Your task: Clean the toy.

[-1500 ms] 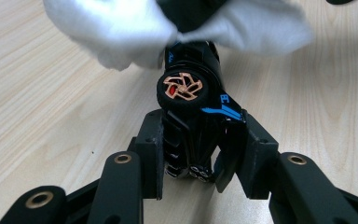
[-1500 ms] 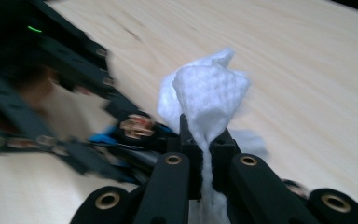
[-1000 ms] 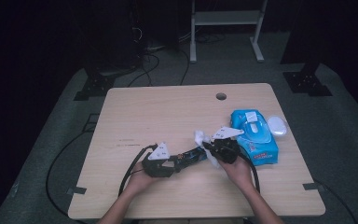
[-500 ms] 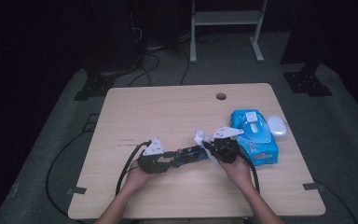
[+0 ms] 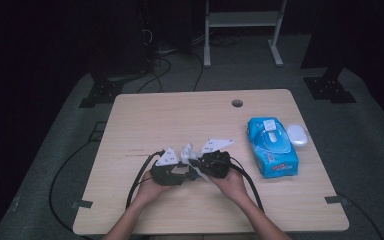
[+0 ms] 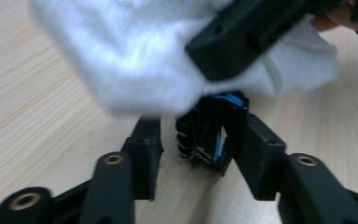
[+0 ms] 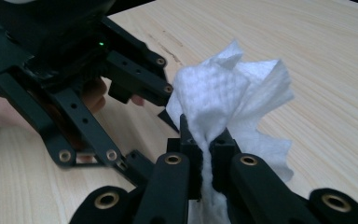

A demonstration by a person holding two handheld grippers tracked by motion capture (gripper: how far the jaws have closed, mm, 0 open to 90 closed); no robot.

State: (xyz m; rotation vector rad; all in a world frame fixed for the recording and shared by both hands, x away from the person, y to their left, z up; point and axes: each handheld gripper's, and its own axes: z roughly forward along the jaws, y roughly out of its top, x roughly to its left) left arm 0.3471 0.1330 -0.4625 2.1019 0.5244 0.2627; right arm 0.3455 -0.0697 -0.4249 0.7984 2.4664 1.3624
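Near the bottom centre of the high view both hands meet over the table, the left gripper nose to nose with the right gripper. The right gripper's jaws are pressed together on a white wipe, pinching it by a bunched fold so its free edges fan upward. The left gripper's jaws stand spread in its own view, with the wipe just beyond and above them and nothing between the pads. Compared with a second ago, the left hand has shifted a little toward the lower left while the wipe stays lifted between the two tools; my reading is that the left jaws are lining up for a second grip, perhaps to open the sheet out. Farther right lies the blue wipe pack with a white lid just beside it. Hard to make out: the dark ribbed part with blue between the left jaws, and how much of the wipe touches the wood.
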